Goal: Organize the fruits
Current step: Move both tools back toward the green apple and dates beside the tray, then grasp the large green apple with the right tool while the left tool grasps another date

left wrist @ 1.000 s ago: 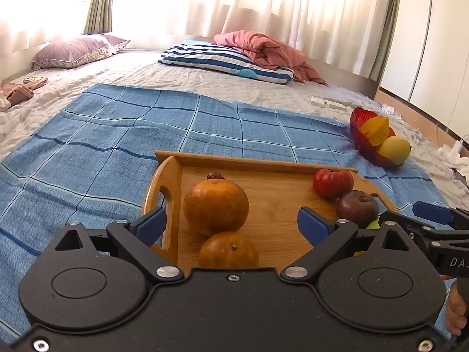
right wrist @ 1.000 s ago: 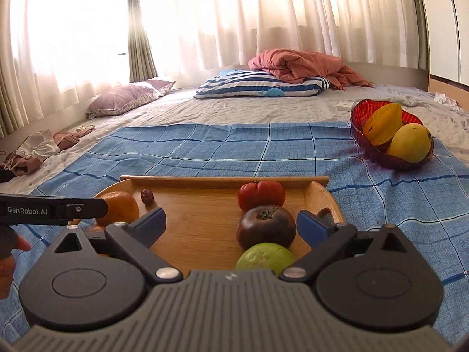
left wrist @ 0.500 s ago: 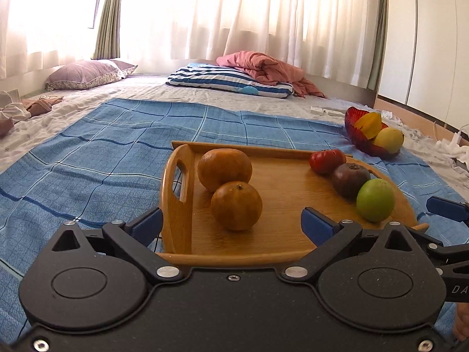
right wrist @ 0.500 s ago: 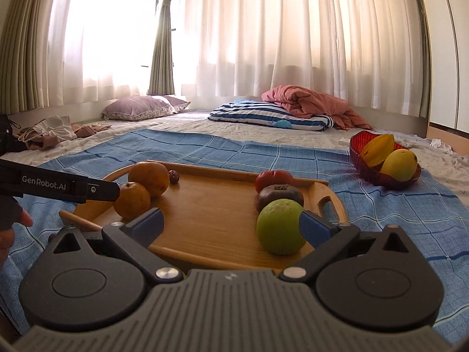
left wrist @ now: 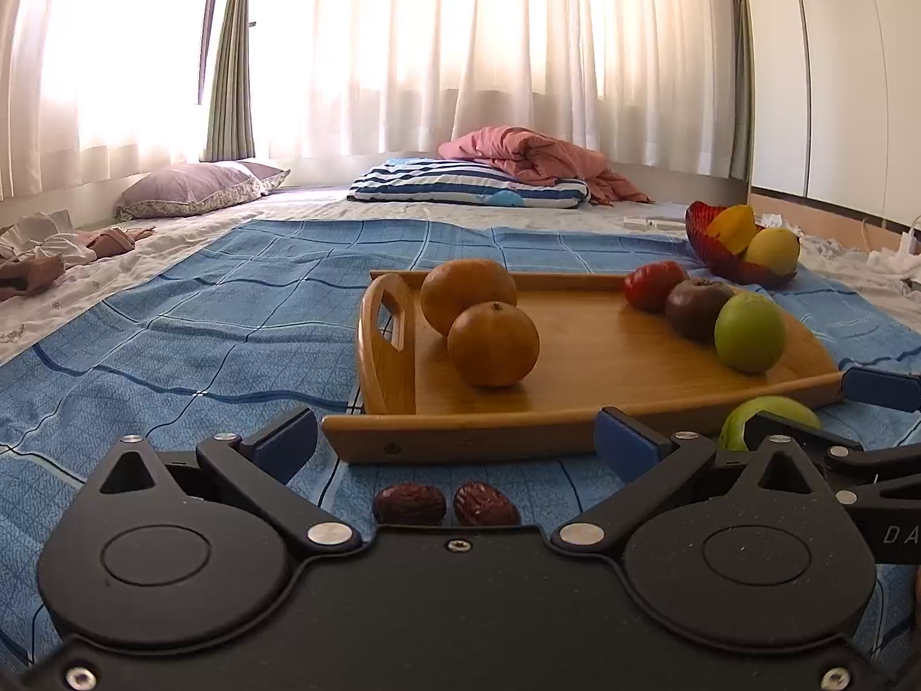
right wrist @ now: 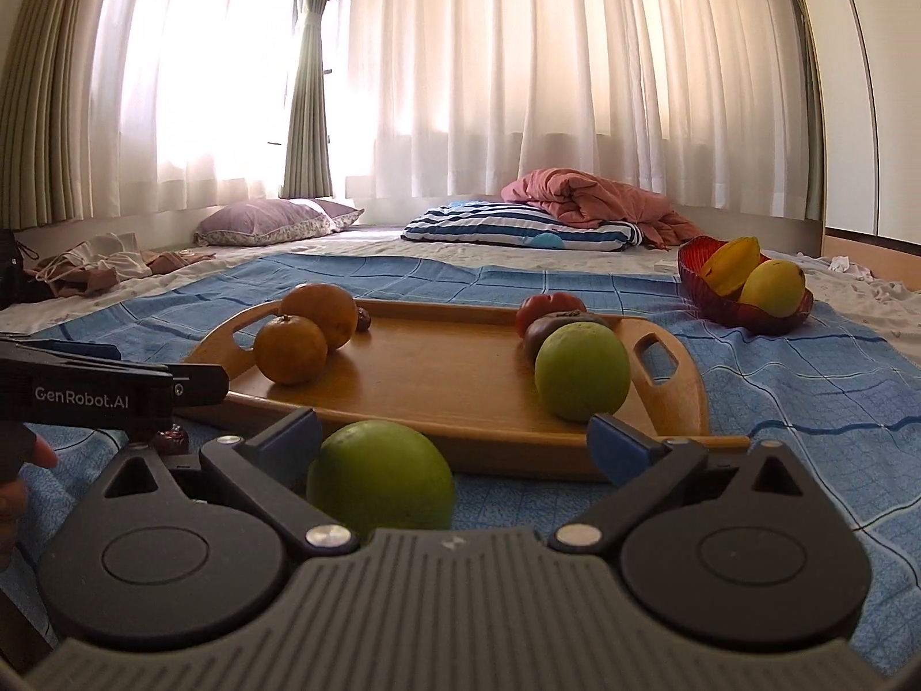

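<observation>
A wooden tray (left wrist: 575,340) lies on the blue blanket with two oranges (left wrist: 493,344) at its left and a red tomato (left wrist: 653,285), a dark fruit (left wrist: 696,308) and a green fruit (left wrist: 749,333) at its right. My left gripper (left wrist: 455,435) hovers low before the tray's front edge, its jaws opening. Two dark red dates (left wrist: 410,504) lie on the blanket between them, untouched. My right gripper (right wrist: 455,435) is open around a second green fruit (right wrist: 380,478) on the blanket, which sits by the left finger, well clear of the right pad.
A red bowl (right wrist: 742,308) with yellow fruits stands on the blanket at the far right. Pillows and a pink quilt (left wrist: 529,158) lie at the back near the curtains. Crumpled clothes (right wrist: 98,270) are at the far left. A small date (right wrist: 362,319) rests on the tray behind the oranges.
Both grippers have pulled back from over the tray and sunk toward the blanket. The tray now lies ahead of them, and the dates and the loose green fruit have come into view.
</observation>
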